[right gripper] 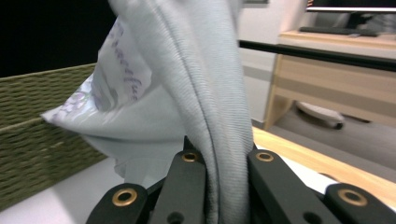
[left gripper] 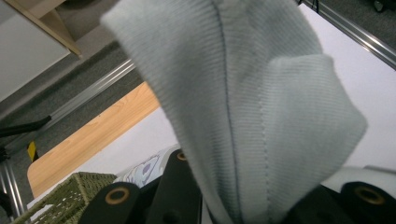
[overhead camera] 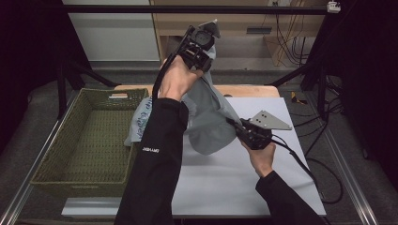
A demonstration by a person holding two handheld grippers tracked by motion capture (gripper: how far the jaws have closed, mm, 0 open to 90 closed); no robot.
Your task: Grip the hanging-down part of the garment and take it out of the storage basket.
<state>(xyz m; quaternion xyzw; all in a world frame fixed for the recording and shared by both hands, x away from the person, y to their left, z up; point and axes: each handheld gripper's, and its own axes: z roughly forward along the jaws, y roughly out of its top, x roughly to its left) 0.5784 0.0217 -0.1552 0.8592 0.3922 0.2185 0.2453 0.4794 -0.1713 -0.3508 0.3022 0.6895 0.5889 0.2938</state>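
A grey carpet floor [overhead camera: 42,136] surrounds the table [overhead camera: 248,90]. Behind stand a wooden desk [overhead camera: 244,23] and a white cabinet [overhead camera: 115,33]. The sides are dark.

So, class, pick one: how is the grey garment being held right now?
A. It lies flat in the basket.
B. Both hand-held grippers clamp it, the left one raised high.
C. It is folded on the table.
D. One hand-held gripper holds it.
B: the left hand-held gripper lifts the grey garment high while the right hand-held gripper pinches its lower part, and fabric runs between the jaws in both gripper views.
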